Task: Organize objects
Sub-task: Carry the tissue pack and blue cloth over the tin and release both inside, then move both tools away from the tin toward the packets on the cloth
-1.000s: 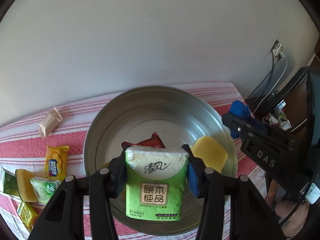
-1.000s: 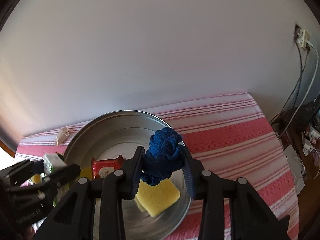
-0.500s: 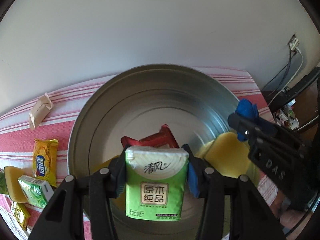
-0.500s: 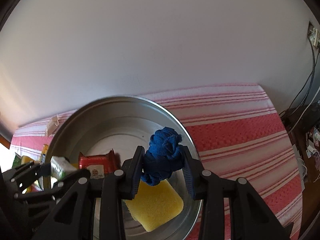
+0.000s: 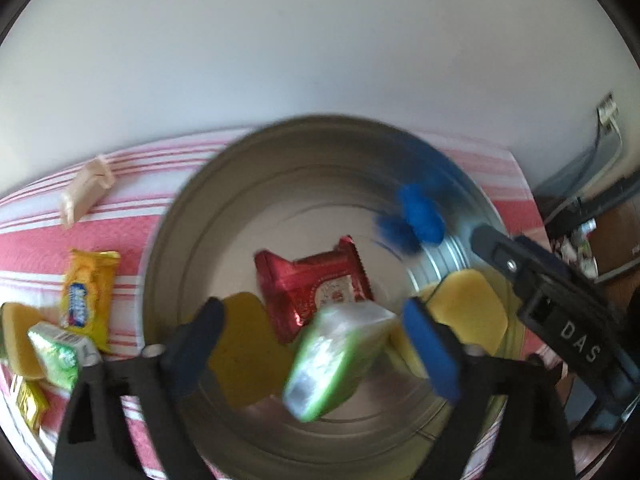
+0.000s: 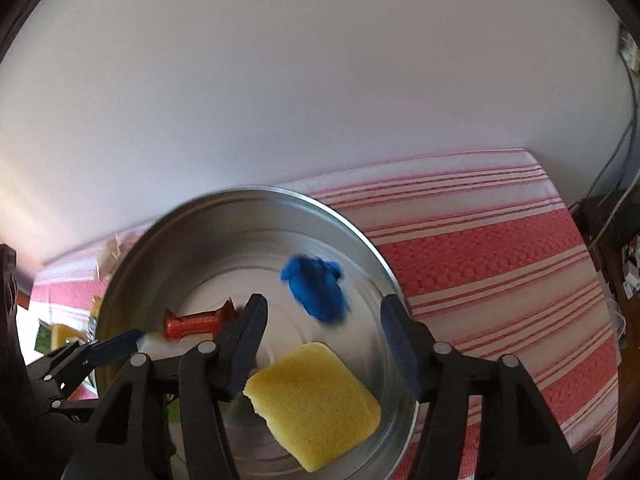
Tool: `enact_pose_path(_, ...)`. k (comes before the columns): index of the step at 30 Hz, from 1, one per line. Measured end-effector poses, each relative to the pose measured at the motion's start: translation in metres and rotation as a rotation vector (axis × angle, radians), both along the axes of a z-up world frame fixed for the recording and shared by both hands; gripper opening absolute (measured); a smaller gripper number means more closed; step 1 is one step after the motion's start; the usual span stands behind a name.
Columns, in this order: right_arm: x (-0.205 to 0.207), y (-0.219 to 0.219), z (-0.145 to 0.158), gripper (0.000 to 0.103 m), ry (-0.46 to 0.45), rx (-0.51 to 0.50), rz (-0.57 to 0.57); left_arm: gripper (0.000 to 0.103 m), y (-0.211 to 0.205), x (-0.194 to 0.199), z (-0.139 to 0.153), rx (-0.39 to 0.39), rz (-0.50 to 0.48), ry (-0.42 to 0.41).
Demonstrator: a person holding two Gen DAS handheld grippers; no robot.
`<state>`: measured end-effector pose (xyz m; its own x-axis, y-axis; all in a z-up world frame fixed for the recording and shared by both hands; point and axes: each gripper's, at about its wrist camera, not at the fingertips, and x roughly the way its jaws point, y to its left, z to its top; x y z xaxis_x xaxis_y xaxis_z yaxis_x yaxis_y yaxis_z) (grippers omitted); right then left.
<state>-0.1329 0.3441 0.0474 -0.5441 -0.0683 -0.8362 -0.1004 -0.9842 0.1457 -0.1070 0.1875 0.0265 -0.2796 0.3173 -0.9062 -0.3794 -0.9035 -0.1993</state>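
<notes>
— While both tools hang over the metal basin (image 5: 188,240), how much room is there around it?

— Plenty on one side. In the right wrist view the red-and-white striped cloth (image 6: 500,264) on the tabletop lies bare from the basin rim out to the right edge. The far edge runs along a white wall. Toward the left edge the cloth is crowded: a yellow snack packet (image 5: 88,292), a green pack (image 5: 60,354), a beige sachet (image 5: 86,192) near the far edge, all outside the basin.

— And the left tool (image 5: 316,344)?

— Its jaws have just been opening and now stand wide apart. The green tissue pack (image 5: 340,360) sits between them, tilted and blurred, touching neither pad as far as I can tell, over the near part of the basin.

— The right tool (image 6: 324,346)?

— Also just opened, partway. The blue scrunchie (image 6: 318,290) is clear of its pads, beyond the fingertips, blurred against the basin's far inner wall. Whether it has landed I cannot tell.

— What else is in the basin?

— A red packet (image 5: 316,284) near the middle, and a yellow sponge (image 6: 316,404) by the near right rim, below the right tool. The left wrist view shows another yellow piece (image 5: 244,344) behind the left tool's left finger.
</notes>
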Motion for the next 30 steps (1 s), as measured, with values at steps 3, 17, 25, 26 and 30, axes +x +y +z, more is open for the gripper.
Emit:
enact_pose_path(3, 0.008, 0.002, 0.007, 0.062, 0.012, -0.010, -0.033, 0.097, -0.006, 0.004, 0.011, -0.020, 0.001, 0.044)
enact_pose_path(17, 0.059, -0.018, 0.029, 0.062, 0.059, -0.053, -0.073, 0.097, -0.041, 0.018, 0.038, -0.034, 0.018, 0.124)
enact_pose_path(25, 0.079, -0.033, 0.031, 0.062, 0.102, -0.041, -0.081, 0.097, -0.065, 0.030, 0.046, -0.065, 0.031, 0.183)
enact_pose_path(26, 0.081, -0.037, 0.033, 0.062, 0.107, -0.037, -0.081, 0.097, -0.069, 0.031, 0.046, -0.066, 0.035, 0.184)
enact_pose_path(30, 0.090, -0.047, 0.036, 0.062, 0.117, -0.033, -0.070, 0.097, -0.083, 0.037, 0.045, -0.067, 0.044, 0.189)
